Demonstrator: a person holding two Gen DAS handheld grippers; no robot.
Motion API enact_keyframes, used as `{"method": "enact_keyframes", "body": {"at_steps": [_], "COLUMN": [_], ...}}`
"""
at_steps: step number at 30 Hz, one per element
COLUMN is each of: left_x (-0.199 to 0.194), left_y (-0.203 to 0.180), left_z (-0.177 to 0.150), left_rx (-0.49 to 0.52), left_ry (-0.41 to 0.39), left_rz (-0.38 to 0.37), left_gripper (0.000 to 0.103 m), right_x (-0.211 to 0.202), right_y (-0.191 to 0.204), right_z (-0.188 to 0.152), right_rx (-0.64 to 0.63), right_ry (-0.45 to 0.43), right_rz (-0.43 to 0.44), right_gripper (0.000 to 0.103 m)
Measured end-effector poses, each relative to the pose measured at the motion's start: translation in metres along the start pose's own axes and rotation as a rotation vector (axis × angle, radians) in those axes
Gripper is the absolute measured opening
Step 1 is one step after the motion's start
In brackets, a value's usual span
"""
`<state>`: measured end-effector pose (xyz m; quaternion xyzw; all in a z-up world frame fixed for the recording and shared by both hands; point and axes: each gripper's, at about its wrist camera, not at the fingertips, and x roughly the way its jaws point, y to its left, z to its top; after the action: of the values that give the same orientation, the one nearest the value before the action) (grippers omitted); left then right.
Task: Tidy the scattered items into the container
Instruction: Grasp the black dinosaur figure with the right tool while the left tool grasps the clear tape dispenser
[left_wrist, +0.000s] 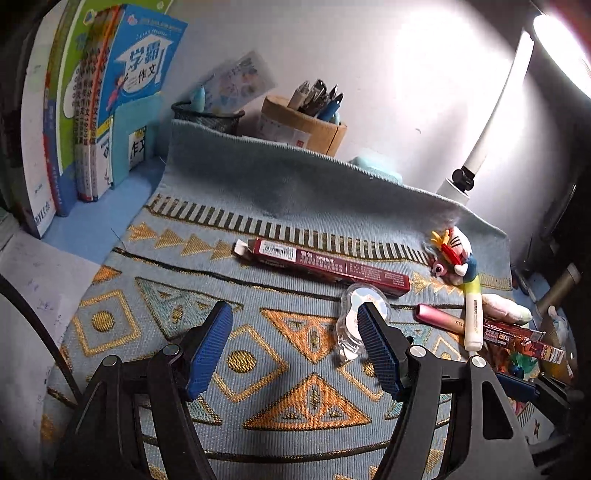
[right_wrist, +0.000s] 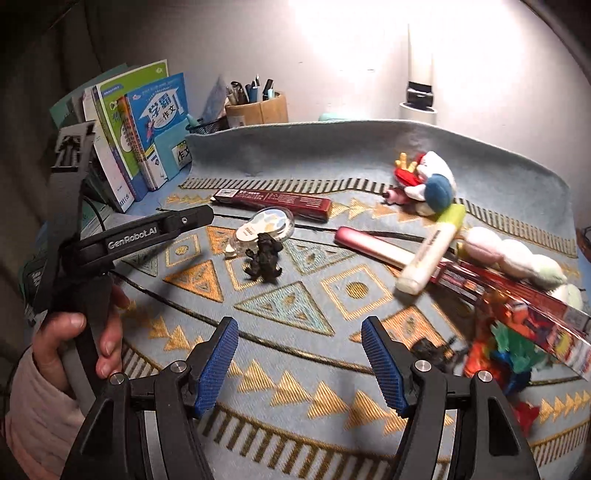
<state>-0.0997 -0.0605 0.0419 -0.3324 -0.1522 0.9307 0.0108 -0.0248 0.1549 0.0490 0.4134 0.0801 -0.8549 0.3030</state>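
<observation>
Two hand-held grippers hover with jaws apart and nothing between them: my left hand-held gripper (left_wrist: 295, 347) and my right hand-held gripper (right_wrist: 299, 363). Open patterned cloth (right_wrist: 295, 306) lies under both; its far edge rucks up before the wall. Books (left_wrist: 110, 92) hem the left side. On the counter, the clear tape dispenser (left_wrist: 354, 321) sits just past my left one's right finger; the maroon box (left_wrist: 325, 266) lies beyond.
</observation>
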Motion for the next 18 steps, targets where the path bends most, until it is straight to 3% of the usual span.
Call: {"method": "enact_keyframes", "body": {"at_steps": [4, 6, 9, 10, 12, 18], "left_x": [-0.002, 0.003, 0.008, 0.009, 0.009, 0.014], "left_y": [0.003, 0.007, 0.008, 0.007, 0.004, -0.014], "left_z": [0.004, 0.004, 0.003, 0.003, 0.001, -0.006], "left_rx": [0.016, -0.008, -0.028, -0.026, -0.014, 0.040], "left_ry": [-0.023, 0.005, 0.037, 0.040, 0.039, 0.084], "left_rz": [0.048, 0.021, -0.011, -0.013, -0.011, -0.089], "left_gripper": [0.069, 0.068, 0.068, 0.068, 0.068, 0.068], "right_x": [0.042, 0.059, 0.081, 0.080, 0.080, 0.042], "right_y": [0.001, 0.004, 0.010, 0.013, 0.019, -0.003], "right_z": [0.027, 0.038, 0.040, 0.039, 0.034, 0.012], "right_rx": [0.035, 0.034, 0.021, -0.004, -0.047, -0.028], "right_ry": [0.023, 0.038, 0.082, 0.048, 0.056, -0.010], "right_rz": [0.024, 0.046, 0.033, 0.010, 0.023, -0.076], "right_gripper": [0.062, 0.061, 0.051, 0.037, 0.026, 0.024]}}
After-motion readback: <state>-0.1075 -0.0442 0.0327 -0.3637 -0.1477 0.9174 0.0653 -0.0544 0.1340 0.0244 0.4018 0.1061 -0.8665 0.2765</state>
